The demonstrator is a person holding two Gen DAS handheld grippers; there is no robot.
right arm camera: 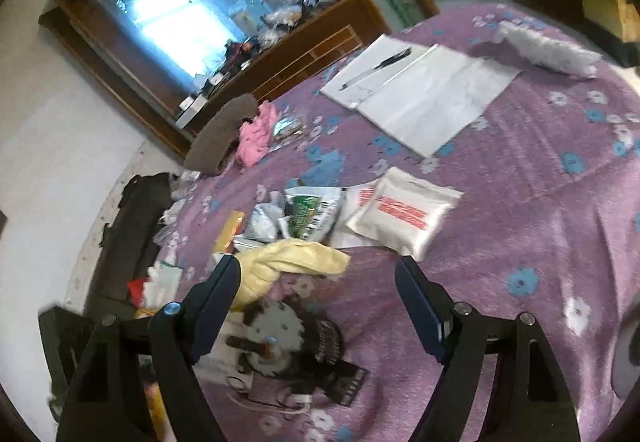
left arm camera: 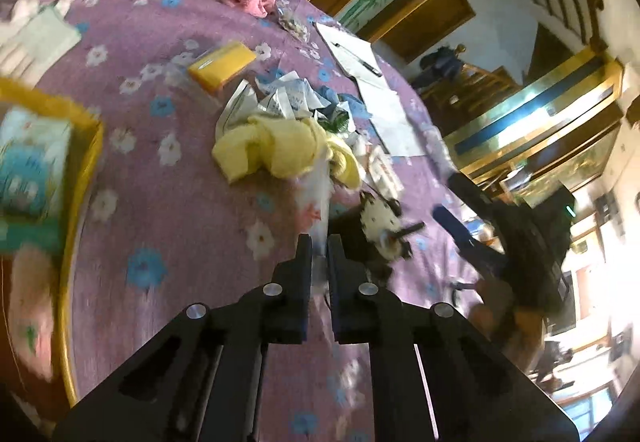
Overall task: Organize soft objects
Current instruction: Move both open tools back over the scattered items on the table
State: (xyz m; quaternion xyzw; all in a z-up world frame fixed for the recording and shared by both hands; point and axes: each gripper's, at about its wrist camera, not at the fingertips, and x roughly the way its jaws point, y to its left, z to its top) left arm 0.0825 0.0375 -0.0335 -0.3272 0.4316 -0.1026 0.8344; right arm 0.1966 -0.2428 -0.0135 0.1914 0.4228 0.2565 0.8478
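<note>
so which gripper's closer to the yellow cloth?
Right. The right gripper, jaws open, has one finger right against the yellow cloth. The left gripper, shut, sits a short way below the cloth on the bedspread.

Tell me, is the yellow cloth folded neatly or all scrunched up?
Scrunched up. The yellow cloth lies in a lumpy, twisted heap on the purple blanket, with uneven bulges and no flat, squared edges.

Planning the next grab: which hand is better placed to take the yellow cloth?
Right, probably. The right gripper is open with the yellow cloth just at its fingertips. The left gripper is shut, with the cloth farther ahead, so it would have to reopen first.
</note>
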